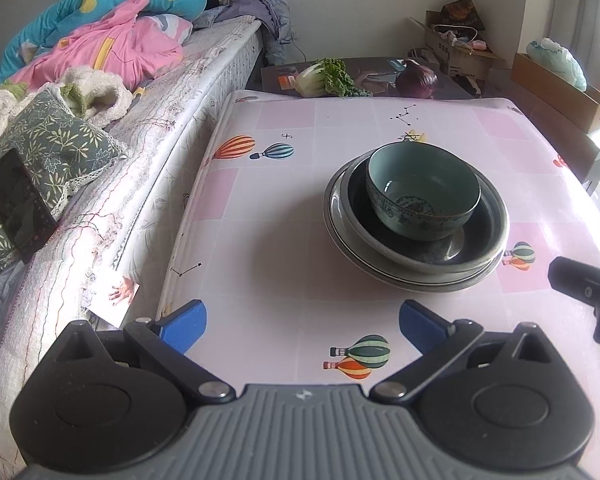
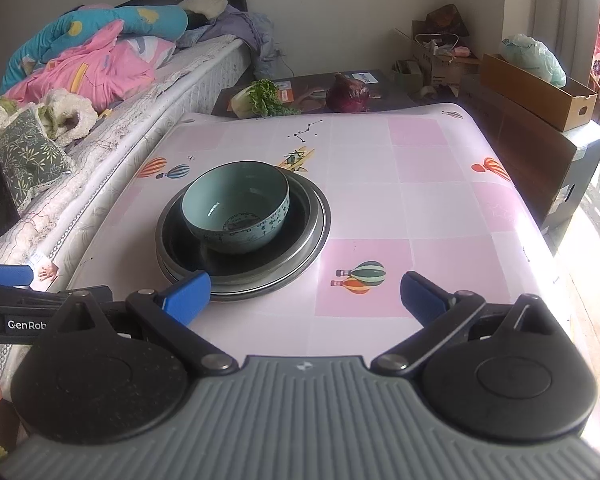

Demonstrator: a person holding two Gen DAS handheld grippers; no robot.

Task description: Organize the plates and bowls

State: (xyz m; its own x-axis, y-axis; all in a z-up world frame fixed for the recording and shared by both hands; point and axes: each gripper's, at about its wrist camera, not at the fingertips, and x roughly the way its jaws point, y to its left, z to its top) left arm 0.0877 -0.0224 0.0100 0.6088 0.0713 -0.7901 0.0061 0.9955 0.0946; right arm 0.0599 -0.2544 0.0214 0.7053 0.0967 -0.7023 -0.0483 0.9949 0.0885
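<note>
Apparently the stacking is finished: the pale-green glazed ceramic bowl (image 1: 423, 194) is nested in dark metal plates (image 1: 416, 268) at twelve o'clock, while left gripper (image 1: 302, 324) and right gripper (image 2: 305, 294) are held spread and empty, so only withdrawal seems called for

A pale teal bowl (image 1: 422, 196) with dark printed patterns around its outer wall sits upright and empty, nested inside a dark grey deep dish (image 1: 480, 240). That dish in turn rests on a wider grey plate (image 1: 336, 216) whose rim bears a thin dark line. The three form one stack, all upright. In the dish the bowl sits off centre, toward the side nearer the bed (image 1: 204, 80). The stack stands on the worktop (image 1: 268, 240), on its pink chequered cloth, near the middle and apart from every edge.
</note>
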